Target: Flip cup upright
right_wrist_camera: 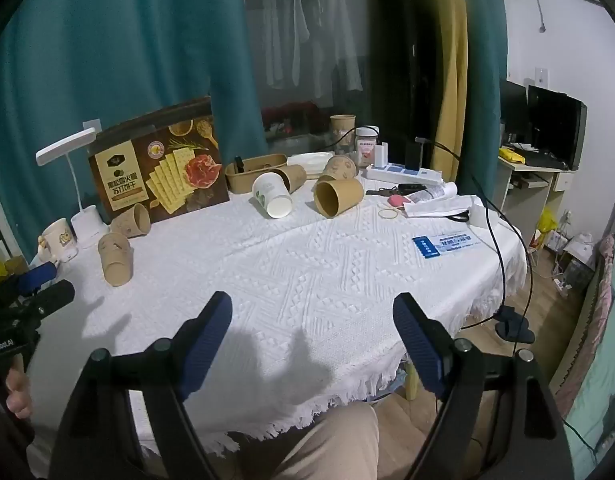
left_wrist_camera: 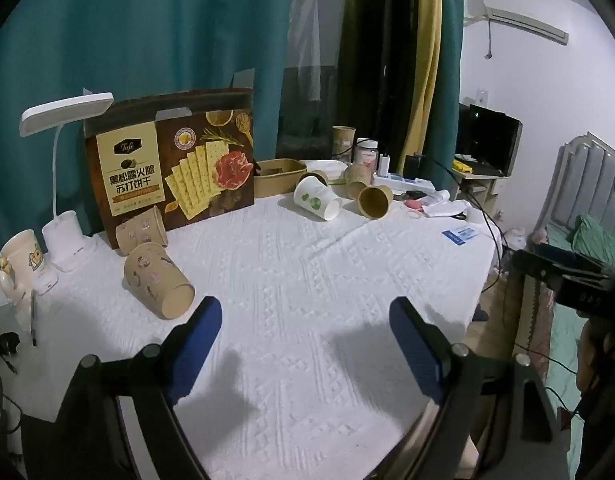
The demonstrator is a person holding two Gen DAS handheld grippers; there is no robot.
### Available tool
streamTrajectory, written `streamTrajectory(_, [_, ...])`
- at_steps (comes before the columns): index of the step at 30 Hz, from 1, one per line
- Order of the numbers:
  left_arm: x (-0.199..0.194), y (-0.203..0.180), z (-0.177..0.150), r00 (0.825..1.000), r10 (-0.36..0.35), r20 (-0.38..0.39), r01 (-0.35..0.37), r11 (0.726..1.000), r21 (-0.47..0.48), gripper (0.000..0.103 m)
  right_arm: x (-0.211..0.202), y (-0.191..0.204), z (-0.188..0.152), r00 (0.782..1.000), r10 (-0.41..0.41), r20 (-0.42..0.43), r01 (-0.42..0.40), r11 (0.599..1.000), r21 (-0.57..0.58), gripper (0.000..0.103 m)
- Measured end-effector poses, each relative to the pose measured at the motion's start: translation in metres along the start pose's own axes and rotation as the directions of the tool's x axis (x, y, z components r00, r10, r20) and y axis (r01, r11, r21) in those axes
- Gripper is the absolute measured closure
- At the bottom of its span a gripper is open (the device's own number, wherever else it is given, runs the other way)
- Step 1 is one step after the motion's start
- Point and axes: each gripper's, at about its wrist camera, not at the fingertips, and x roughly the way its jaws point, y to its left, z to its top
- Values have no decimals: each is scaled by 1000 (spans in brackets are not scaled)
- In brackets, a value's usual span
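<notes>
Presently both jaws spread wide, empty: left gripper [left_wrist_camera: 305, 330], right gripper [right_wrist_camera: 311, 326] hover over the table [left_wrist_camera: 307, 272]. Nearest tipped kraft cup [left_wrist_camera: 159, 284] lies at ten o'clock of left gripper, mouth toward camera. Judgement: approach side-on, pinch mid-wall lightly, rotate base down; paper crushes easily. More tipped cups [right_wrist_camera: 303, 194] at twelve o'clock.

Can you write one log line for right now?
left hand-held gripper: open, empty | right hand-held gripper: open, empty | kraft cup: on side, untouched
</notes>
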Motion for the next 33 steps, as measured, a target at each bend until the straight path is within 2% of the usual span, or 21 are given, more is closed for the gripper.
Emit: streamTrajectory(33, [-11, -3, 11, 999, -18, 34, 18, 1000, -1, 17, -4, -2, 4, 1000, -2, -2, 2, 1000, 0, 22])
